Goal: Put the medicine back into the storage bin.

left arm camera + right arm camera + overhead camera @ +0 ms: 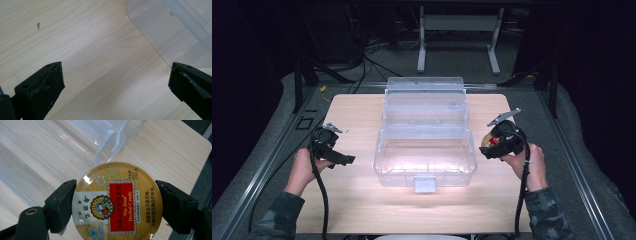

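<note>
Jaws of right gripper [113, 203] pinching round candy tin [117, 201] by its rim, lifted at three o'clock of open clear box [425, 150]. Left gripper [115, 82] spread, holding nothing, at nine o'clock. Carrying step, likely; next: over front compartment, lower, release.

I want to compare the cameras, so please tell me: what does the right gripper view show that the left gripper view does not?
Right gripper view: a round gold candy tin clamped between the right hand-held gripper jaws, its printed lid facing the camera.

Left gripper view: the left hand-held gripper with jaws wide apart and nothing between them.

Both: the wooden table and part of the clear plastic box.
</note>
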A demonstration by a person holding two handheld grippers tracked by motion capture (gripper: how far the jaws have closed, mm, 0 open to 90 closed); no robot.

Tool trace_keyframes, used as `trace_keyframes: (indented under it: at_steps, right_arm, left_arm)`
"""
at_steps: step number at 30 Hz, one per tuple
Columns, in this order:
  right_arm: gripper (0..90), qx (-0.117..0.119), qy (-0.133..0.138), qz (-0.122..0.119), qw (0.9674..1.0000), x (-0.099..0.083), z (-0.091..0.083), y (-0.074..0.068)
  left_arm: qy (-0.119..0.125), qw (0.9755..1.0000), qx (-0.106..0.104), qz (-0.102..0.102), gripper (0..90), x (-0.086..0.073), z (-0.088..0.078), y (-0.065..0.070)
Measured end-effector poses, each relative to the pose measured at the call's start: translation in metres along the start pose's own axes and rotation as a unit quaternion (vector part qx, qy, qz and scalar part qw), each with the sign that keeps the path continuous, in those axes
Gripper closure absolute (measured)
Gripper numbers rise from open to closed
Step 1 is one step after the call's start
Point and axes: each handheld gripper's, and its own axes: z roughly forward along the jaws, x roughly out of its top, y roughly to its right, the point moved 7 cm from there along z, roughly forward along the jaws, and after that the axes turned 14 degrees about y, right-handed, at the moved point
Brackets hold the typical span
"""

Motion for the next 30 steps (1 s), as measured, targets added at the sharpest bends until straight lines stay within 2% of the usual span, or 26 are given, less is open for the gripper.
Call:
trace_keyframes:
  at_steps: [7,14,21,26,29,30]
  right_arm:
    - [20.2,0.022,-0.003,-0.018,0.9996,0.012,0.016,-0.019]
    - [20.1,0.056,-0.008,-0.025,0.9981,0.02,0.035,-0.04]
    - [20.1,0.082,-0.033,-0.028,0.9957,0.01,0.057,-0.059]
    - [20.1,0.092,-0.043,-0.025,0.9945,0.003,0.062,-0.063]
    - [20.0,0.096,-0.047,-0.023,0.994,-0.001,0.064,-0.065]
    - [20.0,0.095,-0.047,-0.023,0.9941,-0.002,0.064,-0.065]
  left_arm:
    - [-0.001,1.0,0.001,0.0,0.2,-0.001,0.002,0.0]
    - [-0.004,1.0,0.004,0.005,0.2,-0.002,0.002,0.0]
    - [-0.006,0.9999,0.007,0.006,0.2,-0.004,0.001,-0.001]
    - [-0.006,1.0,0.003,0.005,0.2,-0.004,0.002,-0.001]
    - [-0.002,0.9999,-0.009,-0.004,0.2,-0.005,0.004,0.0]
    - [-0.002,1.0,-0.006,-0.004,0.2,-0.005,0.004,0.0]
